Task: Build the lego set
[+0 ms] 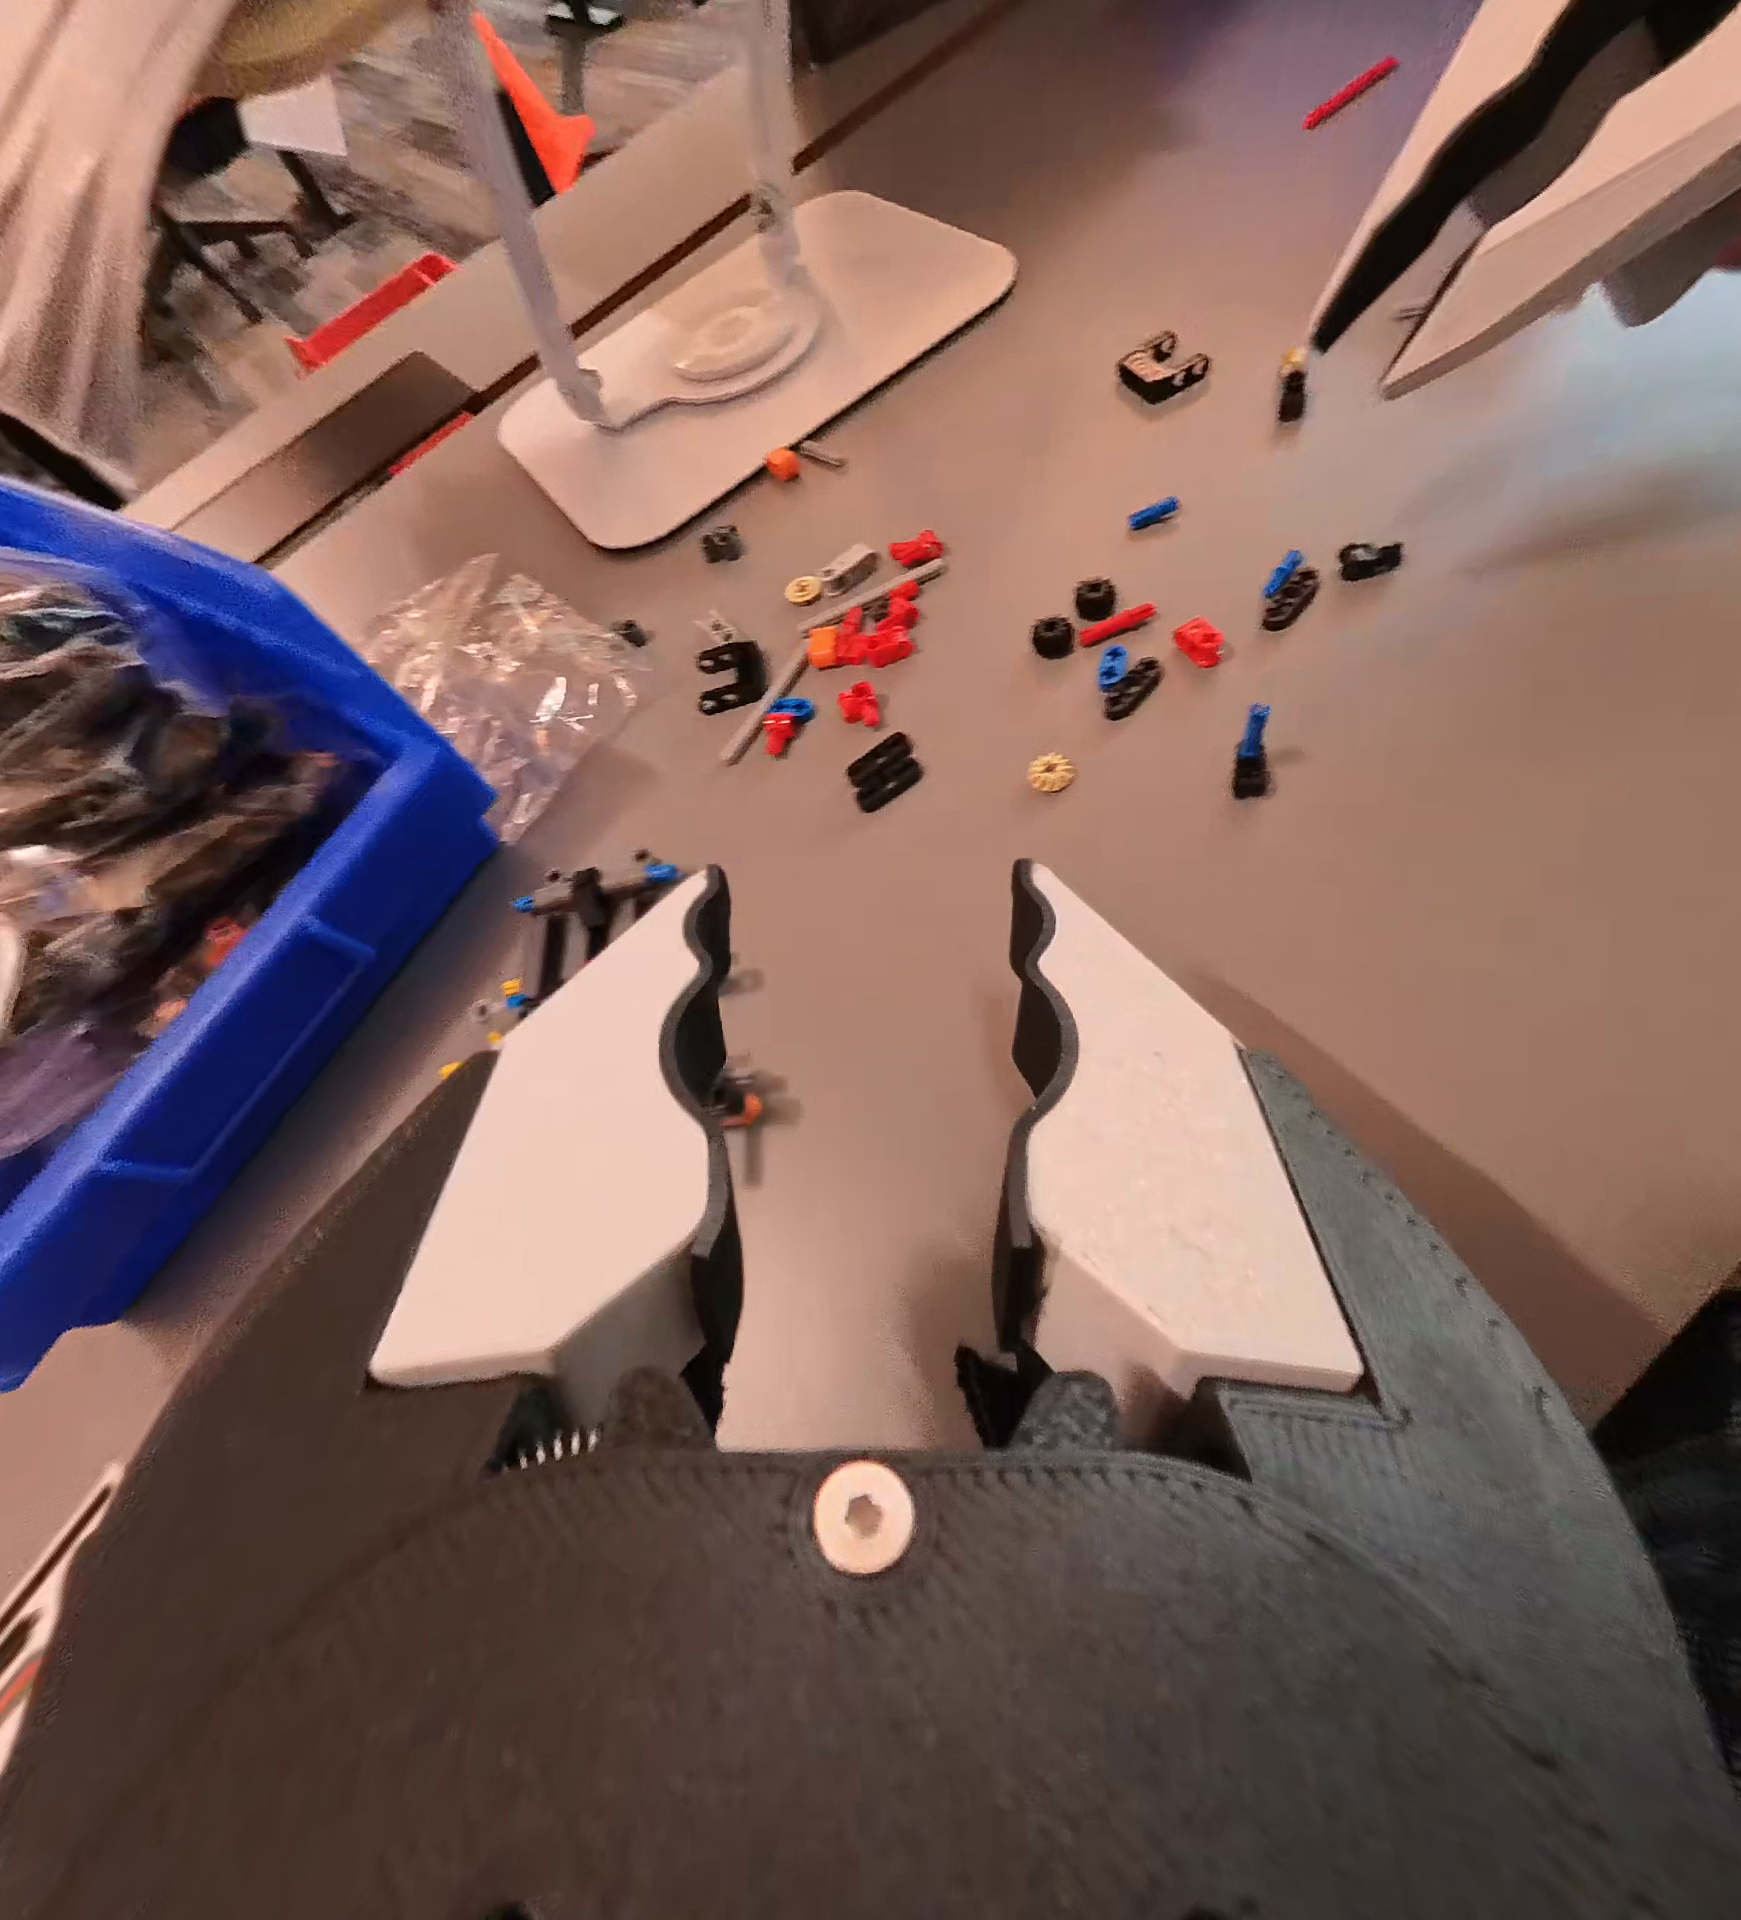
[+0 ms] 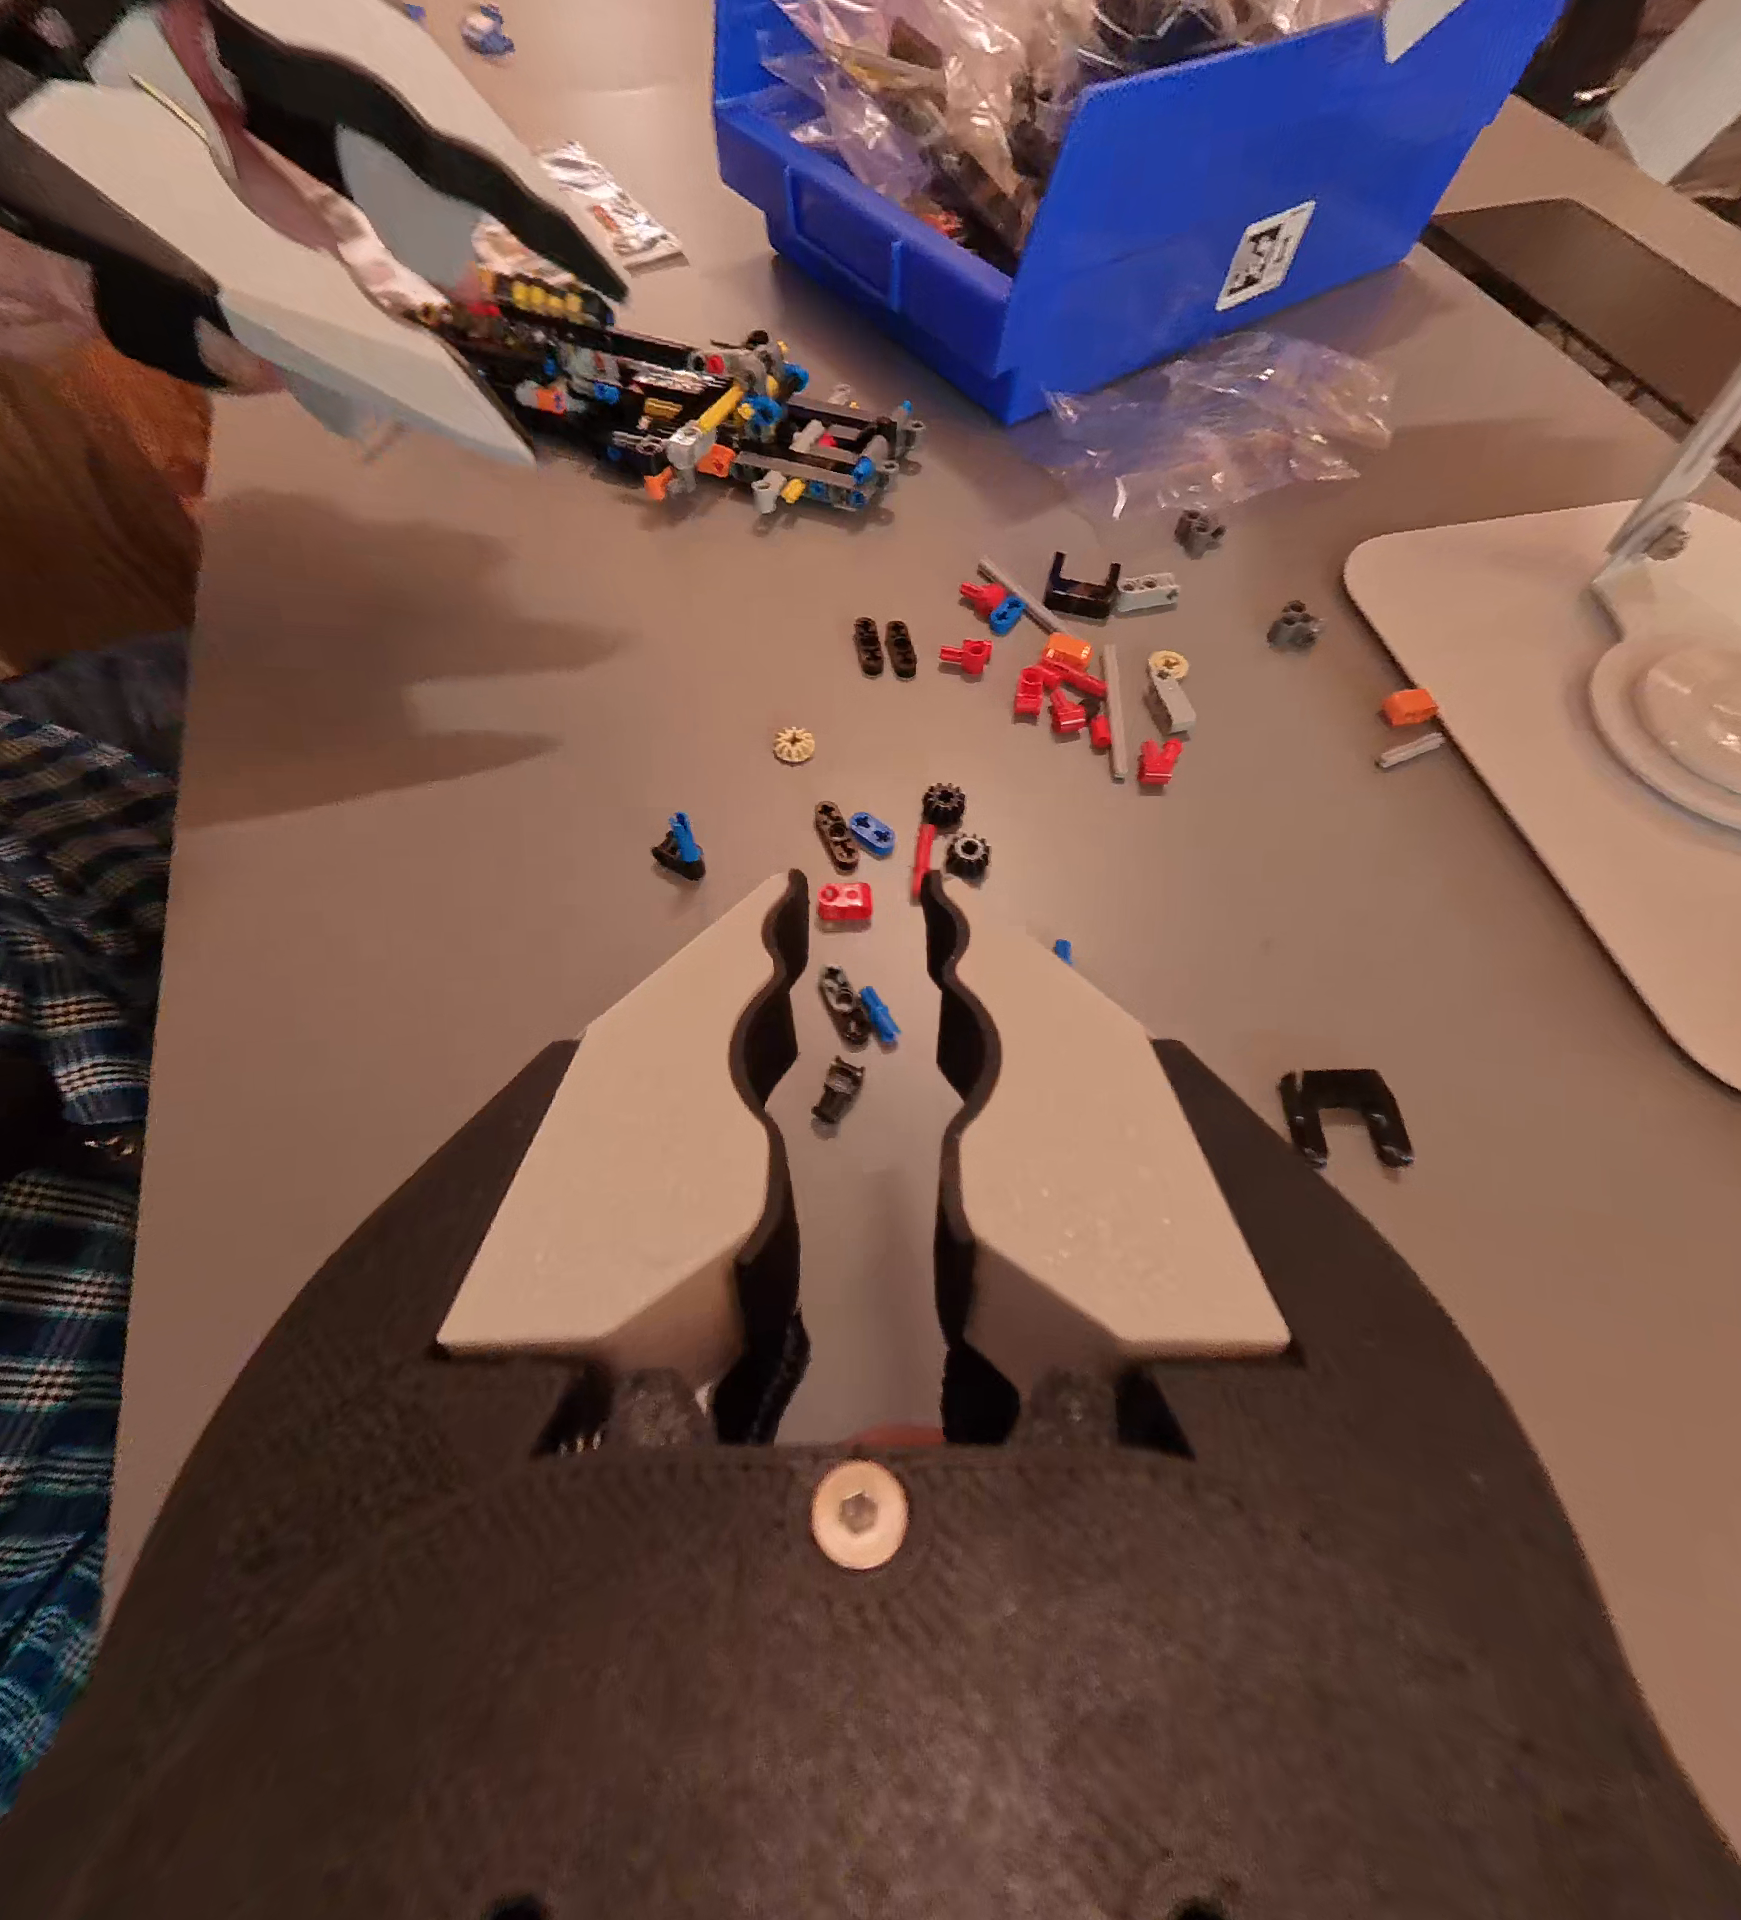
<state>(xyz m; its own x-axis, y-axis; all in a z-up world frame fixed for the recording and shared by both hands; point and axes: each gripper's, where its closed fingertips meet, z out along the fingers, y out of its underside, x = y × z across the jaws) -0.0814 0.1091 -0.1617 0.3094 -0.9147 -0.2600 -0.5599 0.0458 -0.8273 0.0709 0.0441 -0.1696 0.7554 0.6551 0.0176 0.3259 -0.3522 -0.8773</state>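
A partly built lego chassis [image 2: 720,416], black with blue, yellow and orange pins, lies on the grey table [image 2: 430,1039]. My left gripper [image 1: 868,883] is open and empty, and the chassis [image 1: 585,904] shows just past its left finger. In the right wrist view the left gripper [image 2: 565,364] hovers over the chassis's near end. My right gripper [image 2: 863,888] is open and empty above the loose parts. A small red brick [image 2: 843,902] lies on the table in line with its tips. The right gripper also shows at the upper right of the left wrist view [image 1: 1359,364].
Several loose red, blue and black parts [image 1: 876,644] are scattered mid-table, with a tan gear [image 2: 794,744] and a black U-shaped piece [image 2: 1344,1117]. A blue bin [image 2: 1105,281] of bagged parts, a clear plastic bag [image 2: 1230,416] and a white stand base [image 2: 1572,779] stand nearby. Some 15 centimeters of space lies between my two pairs of fingers. The small red brick [image 2: 843,902] is closer to my right gripper, around 7 centimeters from its tips; the left tips are 15 centimeters off. It is also in sight in the left wrist view [image 1: 1207,635].
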